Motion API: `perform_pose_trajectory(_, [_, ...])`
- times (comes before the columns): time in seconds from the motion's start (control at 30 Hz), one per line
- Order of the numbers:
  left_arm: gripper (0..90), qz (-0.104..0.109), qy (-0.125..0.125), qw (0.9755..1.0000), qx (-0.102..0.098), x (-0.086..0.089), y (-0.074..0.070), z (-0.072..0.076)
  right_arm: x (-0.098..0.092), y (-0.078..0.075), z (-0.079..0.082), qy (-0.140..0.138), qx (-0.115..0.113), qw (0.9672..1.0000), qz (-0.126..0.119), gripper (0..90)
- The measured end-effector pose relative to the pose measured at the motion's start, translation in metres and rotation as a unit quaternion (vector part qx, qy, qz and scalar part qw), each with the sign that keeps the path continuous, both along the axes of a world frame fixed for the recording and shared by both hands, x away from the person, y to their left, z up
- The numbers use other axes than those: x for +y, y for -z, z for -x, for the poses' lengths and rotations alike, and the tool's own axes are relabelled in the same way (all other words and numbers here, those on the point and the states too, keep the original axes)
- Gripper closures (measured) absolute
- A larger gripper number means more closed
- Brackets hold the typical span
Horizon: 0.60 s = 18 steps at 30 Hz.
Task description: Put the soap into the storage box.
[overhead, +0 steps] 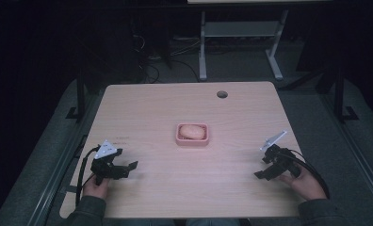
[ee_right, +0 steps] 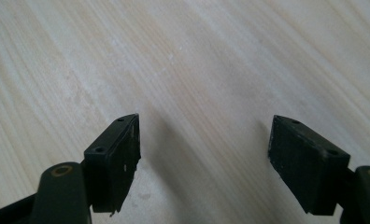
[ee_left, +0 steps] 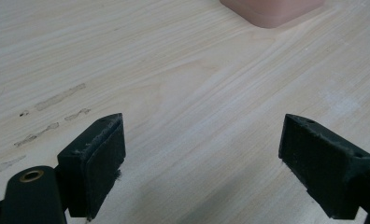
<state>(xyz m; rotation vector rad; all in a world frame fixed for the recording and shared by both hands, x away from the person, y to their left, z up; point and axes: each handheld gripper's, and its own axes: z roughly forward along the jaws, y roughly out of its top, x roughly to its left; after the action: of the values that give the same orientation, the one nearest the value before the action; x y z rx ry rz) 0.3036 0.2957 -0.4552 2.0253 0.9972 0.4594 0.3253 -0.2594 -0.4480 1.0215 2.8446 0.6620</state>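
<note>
Mid-table, pink tray (overhead: pixel 192 140), long axis left-right, potato (overhead: pixel 192 131) inside

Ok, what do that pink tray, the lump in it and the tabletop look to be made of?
Pink tray: seemingly matte plastic or silicone, with rounded corners and no glare. Lump: pale, smooth and rounded, perhaps bread or a potato; too small to tell. Tabletop: light wood-grain laminate, judging by its streaked, flat matte surface.

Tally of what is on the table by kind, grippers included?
Pink tray: 1
Pale rounded item lying in the tray: 1
Grippers: 2, the left gripper and the right gripper, both open and holding nothing
Total: 4
</note>
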Motion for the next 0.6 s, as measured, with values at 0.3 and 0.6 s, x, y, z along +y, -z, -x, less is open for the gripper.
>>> perform_pose_trajectory(0.3, [14.3, -0.004, 0.009, 1.0000, 0.000, -0.001, -0.001, 0.000, -0.002, 0.003, 0.013, 0.008, -0.010, 0.9999, -0.008, 24.9])
perform_pose_trajectory(0.6, [14.3, -0.002, 0.012, 0.9999, 0.003, -0.002, -0.001, -0.001, 0.000, 0.001, 0.027, 0.014, -0.030, 0.9994, -0.007, 24.6])
